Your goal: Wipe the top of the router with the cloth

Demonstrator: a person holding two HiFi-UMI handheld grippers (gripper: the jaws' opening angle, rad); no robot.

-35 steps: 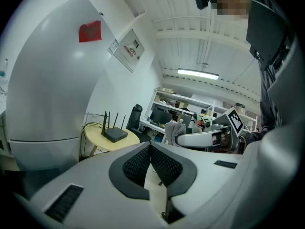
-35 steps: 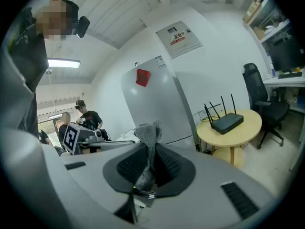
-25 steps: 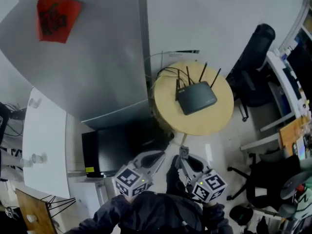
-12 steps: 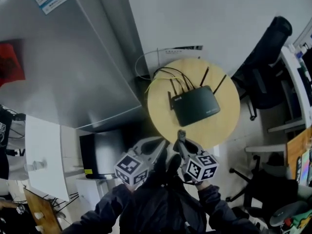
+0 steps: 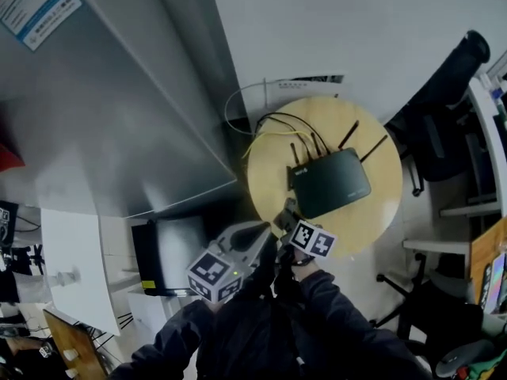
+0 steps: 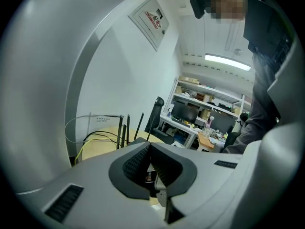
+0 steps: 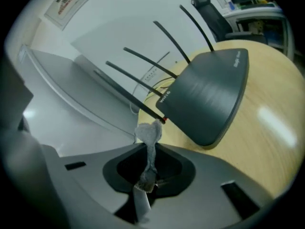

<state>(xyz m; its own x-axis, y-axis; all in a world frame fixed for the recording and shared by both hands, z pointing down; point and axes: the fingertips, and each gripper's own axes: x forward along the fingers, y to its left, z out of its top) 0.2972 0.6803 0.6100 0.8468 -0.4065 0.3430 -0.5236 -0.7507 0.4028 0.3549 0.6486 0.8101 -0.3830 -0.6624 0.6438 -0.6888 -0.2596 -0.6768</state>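
A black router (image 5: 333, 183) with several antennas lies on a round wooden table (image 5: 380, 220). In the right gripper view the router (image 7: 212, 97) fills the middle, its top facing up. My right gripper (image 5: 287, 210) hovers over the table's near-left edge, just short of the router's near corner. This right gripper (image 7: 151, 149) is shut on a small grey cloth (image 7: 148, 133), a crumpled tuft of which sticks out past the jaws. My left gripper (image 5: 260, 231) hangs lower left, off the table, and in its own view the left gripper (image 6: 148, 148) is shut with nothing in it.
Cables (image 5: 265, 125) run from the router's back toward the wall. A tall grey cabinet (image 5: 119, 93) stands to the left, a black box (image 5: 170, 248) below it. A black office chair (image 5: 436, 109) and a desk (image 5: 483, 133) sit to the right.
My right gripper has moved forward with the cloth, from below the table to its near-left edge by the router. The left gripper has kept its place.
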